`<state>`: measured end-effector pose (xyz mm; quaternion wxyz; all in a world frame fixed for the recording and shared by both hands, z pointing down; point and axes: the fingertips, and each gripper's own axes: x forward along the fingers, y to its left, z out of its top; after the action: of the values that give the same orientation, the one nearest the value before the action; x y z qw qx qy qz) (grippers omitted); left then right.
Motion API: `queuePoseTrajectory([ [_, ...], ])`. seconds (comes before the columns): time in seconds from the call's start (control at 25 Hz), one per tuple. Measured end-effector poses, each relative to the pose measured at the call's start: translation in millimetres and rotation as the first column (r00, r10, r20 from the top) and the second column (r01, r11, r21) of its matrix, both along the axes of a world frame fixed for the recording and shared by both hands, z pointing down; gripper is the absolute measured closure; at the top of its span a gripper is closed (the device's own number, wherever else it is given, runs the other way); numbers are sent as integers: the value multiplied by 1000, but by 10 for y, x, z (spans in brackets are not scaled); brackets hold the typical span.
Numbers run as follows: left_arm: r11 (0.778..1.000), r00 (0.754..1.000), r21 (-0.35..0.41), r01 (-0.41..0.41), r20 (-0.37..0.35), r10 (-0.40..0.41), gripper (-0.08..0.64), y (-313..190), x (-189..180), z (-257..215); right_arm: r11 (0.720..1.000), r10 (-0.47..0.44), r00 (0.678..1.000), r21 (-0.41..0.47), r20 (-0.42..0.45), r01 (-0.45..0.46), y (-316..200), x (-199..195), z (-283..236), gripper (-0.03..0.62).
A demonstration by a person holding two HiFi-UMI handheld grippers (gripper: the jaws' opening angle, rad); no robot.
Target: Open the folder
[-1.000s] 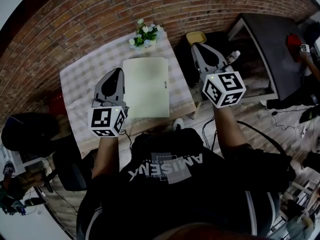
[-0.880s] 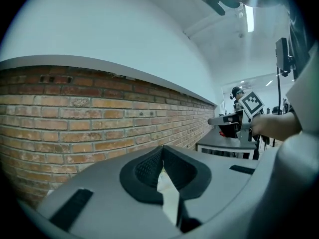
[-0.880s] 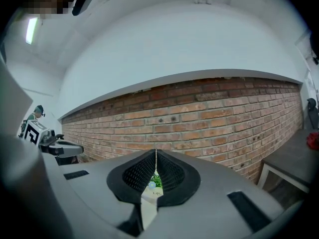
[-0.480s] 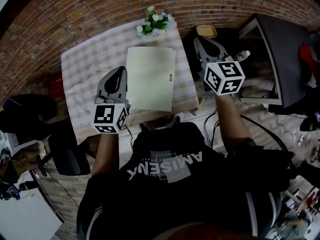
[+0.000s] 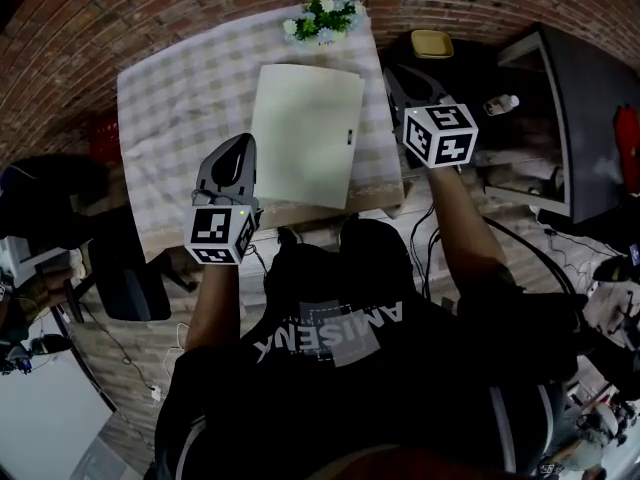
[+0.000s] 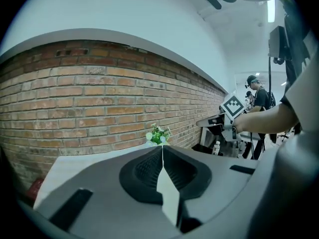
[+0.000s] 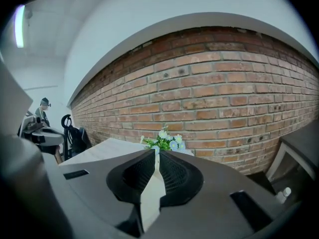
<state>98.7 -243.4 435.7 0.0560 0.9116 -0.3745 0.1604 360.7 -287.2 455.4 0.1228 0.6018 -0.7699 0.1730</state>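
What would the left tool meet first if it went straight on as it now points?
Probably the checked tablecloth left of the folder, since the left tool tilts down; past that, the flowers. Depth is unclear.

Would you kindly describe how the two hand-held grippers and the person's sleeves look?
The left hand-held gripper and the right hand-held gripper both have grey, tapering shells with black ribbed pads on the inner faces of the jaws. Each carries a white cube with black square markers at its rear. The person wears a black short-sleeved T-shirt with grey lettering, and the forearms are uncovered.
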Motion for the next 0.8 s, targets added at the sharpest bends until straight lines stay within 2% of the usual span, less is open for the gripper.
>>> queuePoseTrajectory([
  [0.36,998,998,-61,-1,62,4,546,79,-26,491,994,-35,999,-108,-2,34,-234,-5,729,548],
  [0.8,992,993,-122,26,115,-11,545,245,-158,916,978,-27,999,-207,31,33,-363,19,1440,545],
])
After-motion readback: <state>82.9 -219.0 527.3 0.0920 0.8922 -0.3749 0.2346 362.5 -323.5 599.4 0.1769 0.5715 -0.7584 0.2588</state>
